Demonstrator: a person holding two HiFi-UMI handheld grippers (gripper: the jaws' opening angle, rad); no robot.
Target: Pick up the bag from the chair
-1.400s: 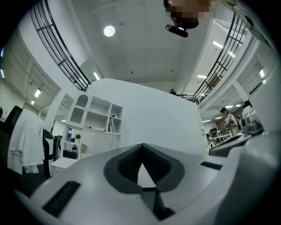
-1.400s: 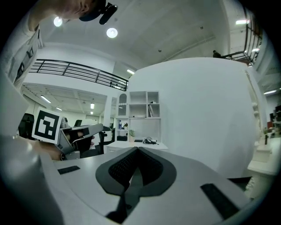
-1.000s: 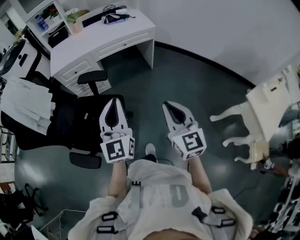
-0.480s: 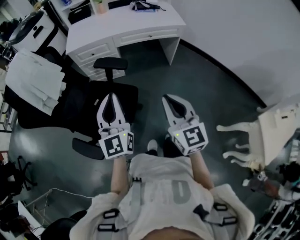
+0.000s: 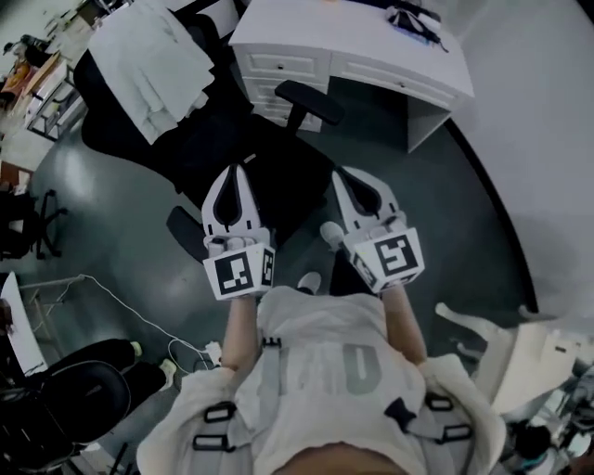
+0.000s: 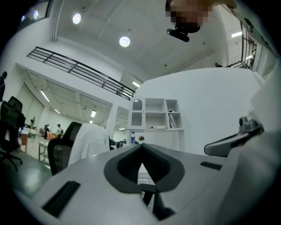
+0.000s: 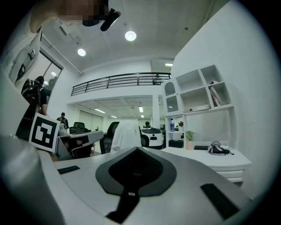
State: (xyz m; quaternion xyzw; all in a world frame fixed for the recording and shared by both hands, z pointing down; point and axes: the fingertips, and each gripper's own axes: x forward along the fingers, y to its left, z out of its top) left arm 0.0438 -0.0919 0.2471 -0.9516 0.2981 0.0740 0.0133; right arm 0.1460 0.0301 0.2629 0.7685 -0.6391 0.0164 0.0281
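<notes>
A black office chair point(image 5: 269, 158) stands right ahead of me, its seat under both gripper tips in the head view. A white bag point(image 5: 153, 56) hangs over its backrest at the upper left. My left gripper point(image 5: 234, 176) and right gripper point(image 5: 345, 178) are held side by side above the seat, both shut and empty. The left gripper view shows the white bag point(image 6: 90, 140) on the chair back, left of the shut left gripper point(image 6: 141, 147). In the right gripper view the bag point(image 7: 126, 134) sits just above the shut right gripper point(image 7: 137, 149).
A white desk point(image 5: 371, 37) with drawers stands behind the chair, a dark bundle point(image 5: 413, 19) on its top. A white ornate chair point(image 5: 501, 343) is at the lower right. Another black chair point(image 5: 83, 380) and a floor cable point(image 5: 121, 301) lie at the lower left.
The view has swung round to the left: the office chair with the bag has shifted from the left side to straight ahead of both grippers. Both grippers stayed shut.
</notes>
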